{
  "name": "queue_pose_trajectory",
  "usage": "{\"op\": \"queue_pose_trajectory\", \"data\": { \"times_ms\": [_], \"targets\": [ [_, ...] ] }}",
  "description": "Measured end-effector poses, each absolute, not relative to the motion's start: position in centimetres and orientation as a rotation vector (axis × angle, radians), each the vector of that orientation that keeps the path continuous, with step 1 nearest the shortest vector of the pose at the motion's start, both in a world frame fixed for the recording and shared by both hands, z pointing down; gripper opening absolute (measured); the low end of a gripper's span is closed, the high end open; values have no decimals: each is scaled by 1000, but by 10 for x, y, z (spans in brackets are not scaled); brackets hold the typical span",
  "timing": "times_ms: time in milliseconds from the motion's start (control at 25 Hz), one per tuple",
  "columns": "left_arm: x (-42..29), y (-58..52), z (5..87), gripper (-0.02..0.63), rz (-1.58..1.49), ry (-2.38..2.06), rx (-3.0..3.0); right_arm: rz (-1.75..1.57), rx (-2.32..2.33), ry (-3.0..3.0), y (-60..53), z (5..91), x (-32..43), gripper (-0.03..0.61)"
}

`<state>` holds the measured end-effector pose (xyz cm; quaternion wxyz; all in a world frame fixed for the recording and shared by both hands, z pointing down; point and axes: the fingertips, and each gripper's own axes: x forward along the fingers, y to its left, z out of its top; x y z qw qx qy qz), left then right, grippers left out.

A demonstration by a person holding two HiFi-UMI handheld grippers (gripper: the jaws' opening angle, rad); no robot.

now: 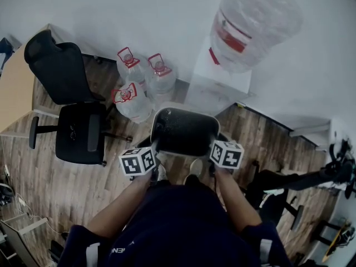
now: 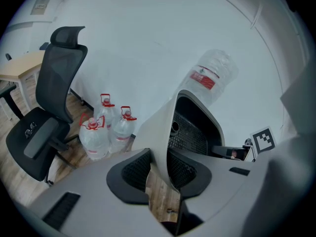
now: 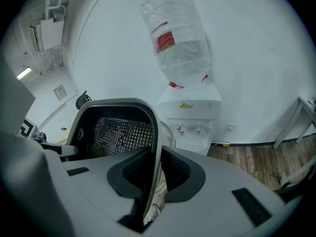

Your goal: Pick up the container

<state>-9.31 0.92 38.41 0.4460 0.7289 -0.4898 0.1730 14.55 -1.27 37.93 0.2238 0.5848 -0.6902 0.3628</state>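
Observation:
The container (image 1: 186, 131) is a pale grey bin with a dark mesh inside, held up off the floor in front of the person. My left gripper (image 1: 156, 144) clamps its left wall and my right gripper (image 1: 214, 147) clamps its right wall. In the left gripper view the container (image 2: 197, 127) has its pale wall running between the two pads of the left gripper (image 2: 159, 168), which press on it. The right gripper view shows the container (image 3: 113, 132) with its rim pinched by the right gripper (image 3: 157, 174). Both grippers are shut on it.
A water dispenser (image 1: 217, 82) with a big upturned bottle (image 1: 253, 21) stands against the white wall ahead. Three water jugs (image 1: 139, 82) sit on the wood floor to its left. A black office chair (image 1: 72, 110) and a desk (image 1: 16, 88) are at the left, dark equipment (image 1: 311, 177) at the right.

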Motion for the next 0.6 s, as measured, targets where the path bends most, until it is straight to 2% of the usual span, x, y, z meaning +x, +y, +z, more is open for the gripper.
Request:
{"op": "queue_pose_trajectory", "data": {
  "times_ms": [600],
  "targets": [
    [-95, 9, 389, 115, 434, -1207, 1798, 1002, 1614, -1896, -13, 385, 143, 64]
  ]
}}
